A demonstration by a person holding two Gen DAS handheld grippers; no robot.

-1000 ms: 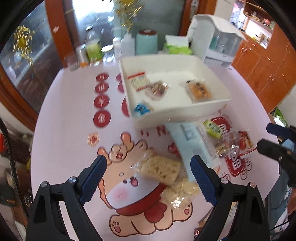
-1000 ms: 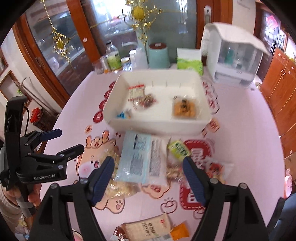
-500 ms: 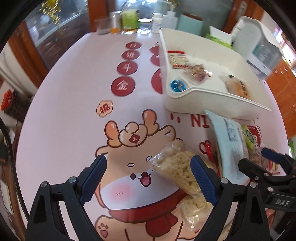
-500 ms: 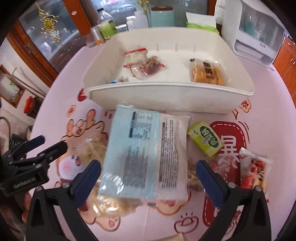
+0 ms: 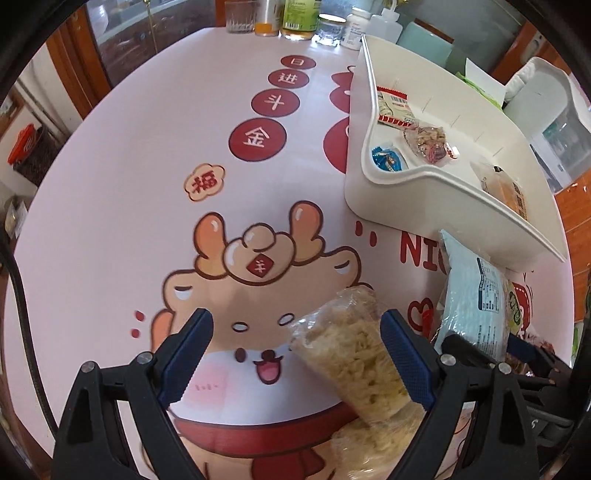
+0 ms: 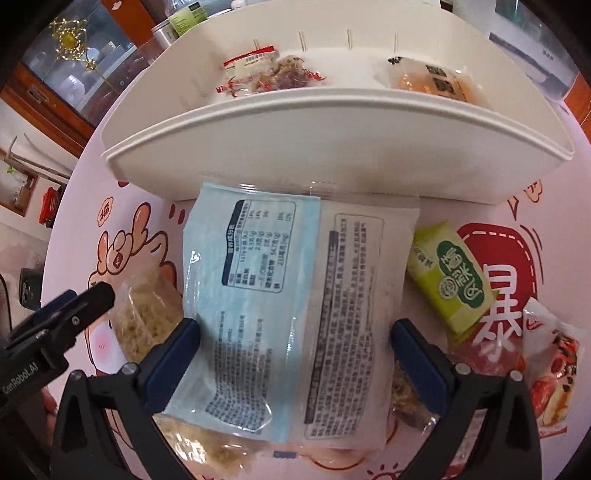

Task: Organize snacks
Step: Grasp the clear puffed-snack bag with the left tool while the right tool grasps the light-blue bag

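Note:
My left gripper [image 5: 295, 358] hangs open, low over the pink tablecloth. A clear bag of puffed-rice snack [image 5: 354, 354] lies between its fingers, close against the right-hand one. My right gripper [image 6: 295, 354] is open wide and straddles a large flat pale-blue and white packet [image 6: 288, 302], which lies face down against the white bin [image 6: 295, 155]. Its pads stand at the packet's two side edges. The bin holds several small snacks. In the right wrist view the left gripper [image 6: 85, 295] shows at the left over the rice bag [image 6: 144, 314].
A green packet [image 6: 450, 280] and a red and white packet [image 6: 550, 362] lie right of the big packet. A second rice bag [image 5: 369, 443] lies below the first. Bottles and glasses [image 5: 295, 18] line the table's far edge; a white appliance [image 5: 546, 110] stands behind the bin.
Both grippers have sunk toward the table and now sit close over the snacks. The right gripper's jaws have widened around the big packet. The left view has rolled.

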